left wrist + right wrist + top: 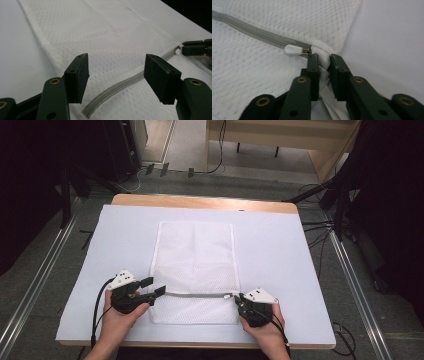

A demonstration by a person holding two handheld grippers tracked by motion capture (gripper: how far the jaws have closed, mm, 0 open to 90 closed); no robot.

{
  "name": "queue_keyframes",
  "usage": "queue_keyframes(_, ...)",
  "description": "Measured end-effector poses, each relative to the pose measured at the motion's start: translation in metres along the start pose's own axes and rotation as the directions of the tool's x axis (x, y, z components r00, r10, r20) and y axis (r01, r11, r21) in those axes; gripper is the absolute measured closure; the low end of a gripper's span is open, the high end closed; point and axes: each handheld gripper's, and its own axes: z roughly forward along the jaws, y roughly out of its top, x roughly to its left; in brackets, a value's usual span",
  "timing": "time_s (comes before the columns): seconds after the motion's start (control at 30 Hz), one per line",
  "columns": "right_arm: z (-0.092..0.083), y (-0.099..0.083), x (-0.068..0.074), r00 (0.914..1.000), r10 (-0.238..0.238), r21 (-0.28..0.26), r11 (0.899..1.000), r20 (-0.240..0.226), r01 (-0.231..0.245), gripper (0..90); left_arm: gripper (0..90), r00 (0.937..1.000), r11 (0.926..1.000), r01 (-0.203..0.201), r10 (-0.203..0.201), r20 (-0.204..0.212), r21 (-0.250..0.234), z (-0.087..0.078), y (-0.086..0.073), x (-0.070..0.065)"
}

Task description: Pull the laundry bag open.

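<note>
A white mesh bag [195, 255] lies flat on the white board, with a grey zipper [197, 295] running across its near end. My left gripper [156, 285] stands open at the zipper's left end. In the left gripper view its jaws [116, 75] straddle the zipper [117, 86] without touching it. My right gripper [237, 298] is at the zipper's right end. In the right gripper view it [324, 60] is shut on a bunched fold of the bag's edge [324, 51], just beside the white zipper pull [293, 50].
The white board [280, 250] covers most of a wooden table [200, 201]. Its near edge runs just below both hands. Cables [320, 227] and metal rails [357, 280] lie on the floor around the table.
</note>
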Motion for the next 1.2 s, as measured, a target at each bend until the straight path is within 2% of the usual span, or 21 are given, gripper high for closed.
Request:
queue_keyframes(0.13,0.000,0.003,0.002,1.0000,-0.005,0.006,1.000,-0.002,0.005,87.9,38.2,0.9993,0.9999,-0.009,0.008,0.036,0.013,0.012,0.003,-0.013)
queue_keyframes(0.23,-0.001,0.004,0.003,1.0000,-0.009,-0.009,1.000,0.003,0.009,88.0,40.3,0.9967,0.9990,-0.038,0.037,0.072,0.022,0.021,0.006,-0.026)
queue_keyframes(0.27,-0.005,0.007,0.002,1.0000,-0.004,-0.029,1.000,-0.005,0.004,88.1,44.3,0.9918,0.9975,-0.064,0.060,0.113,0.031,0.028,0.007,-0.036)
queue_keyframes(0.3,-0.005,0.007,0.002,1.0000,-0.004,-0.029,1.000,-0.005,0.004,88.1,45.3,0.9918,0.9975,-0.064,0.060,0.113,0.031,0.028,0.007,-0.036)
queue_keyframes(0.33,-0.010,0.011,0.001,0.9999,0.006,-0.049,0.999,-0.012,-0.007,88.2,45.9,0.9857,0.9953,-0.084,0.075,0.151,0.049,0.035,0.007,-0.046)
queue_keyframes(0.37,-0.012,0.013,0.001,0.9998,0.004,-0.059,0.998,-0.017,-0.005,88.2,46.7,0.9813,0.9937,-0.094,0.083,0.174,0.061,0.039,0.007,-0.050)
queue_keyframes(0.4,-0.012,0.013,0.001,0.9998,0.004,-0.059,0.998,-0.017,-0.005,88.2,48.2,0.9813,0.9937,-0.094,0.083,0.174,0.061,0.039,0.007,-0.050)
queue_keyframes(0.43,-0.014,0.015,0.002,0.9996,0.006,-0.066,0.998,-0.028,-0.008,88.2,48.2,0.9777,0.9929,-0.097,0.081,0.194,0.070,0.043,0.007,-0.054)
queue_keyframes(0.47,-0.018,0.019,0.006,0.9993,-0.003,-0.083,0.997,-0.036,0.000,88.3,51.8,0.9740,0.9909,-0.107,0.089,0.208,0.081,0.047,0.007,-0.058)
queue_keyframes(0.5,-0.018,0.019,0.006,0.9993,-0.003,-0.083,0.997,-0.036,0.000,88.3,51.8,0.9720,0.9898,-0.115,0.094,0.215,0.085,0.050,0.008,-0.061)
queue_keyframes(0.53,-0.022,0.022,0.010,0.9987,-0.008,-0.097,0.995,-0.050,0.003,88.3,57.4,0.9688,0.9876,-0.128,0.105,0.224,0.091,0.053,0.008,-0.065)
queue_keyframes(0.57,-0.022,0.022,0.010,0.9987,-0.008,-0.097,0.995,-0.050,0.003,88.3,57.4,0.9663,0.9860,-0.138,0.113,0.231,0.094,0.057,0.008,-0.068)
queue_keyframes(0.67,-0.029,0.028,0.018,0.9969,-0.021,-0.130,0.991,-0.075,0.011,88.3,61.7,0.9662,0.9814,-0.164,0.140,0.216,0.099,0.067,0.010,-0.077)
queue_keyframes(0.77,-0.031,0.031,0.022,0.9962,-0.025,-0.140,0.990,-0.084,0.013,88.3,63.3,0.9667,0.9822,-0.165,0.143,0.212,0.089,0.070,0.011,-0.081)
queue_keyframes(0.8,-0.033,0.033,0.025,0.9957,-0.038,-0.144,0.989,-0.085,0.025,88.3,64.9,0.9655,0.9797,-0.181,0.161,0.205,0.085,0.072,0.013,-0.084)
queue_keyframes(0.9,-0.034,0.034,0.028,0.9942,-0.049,-0.145,0.989,-0.096,0.035,88.3,66.0,0.9652,0.9776,-0.192,0.172,0.197,0.087,0.074,0.015,-0.087)
queue_keyframes(1.03,-0.036,0.036,0.033,0.9915,-0.052,-0.149,0.988,-0.119,0.034,88.4,66.0,0.9615,0.9724,-0.214,0.192,0.196,0.094,0.079,0.016,-0.092)
queue_keyframes(1.1,-0.037,0.037,0.035,0.9894,-0.066,-0.152,0.987,-0.129,0.046,88.4,65.4,0.9593,0.9732,-0.212,0.190,0.208,0.088,0.081,0.016,-0.094)
queue_keyframes(1.2,-0.039,0.038,0.039,0.9858,-0.071,-0.153,0.987,-0.152,0.048,88.4,66.2,0.9570,0.9687,-0.231,0.210,0.201,0.091,0.082,0.016,-0.096)
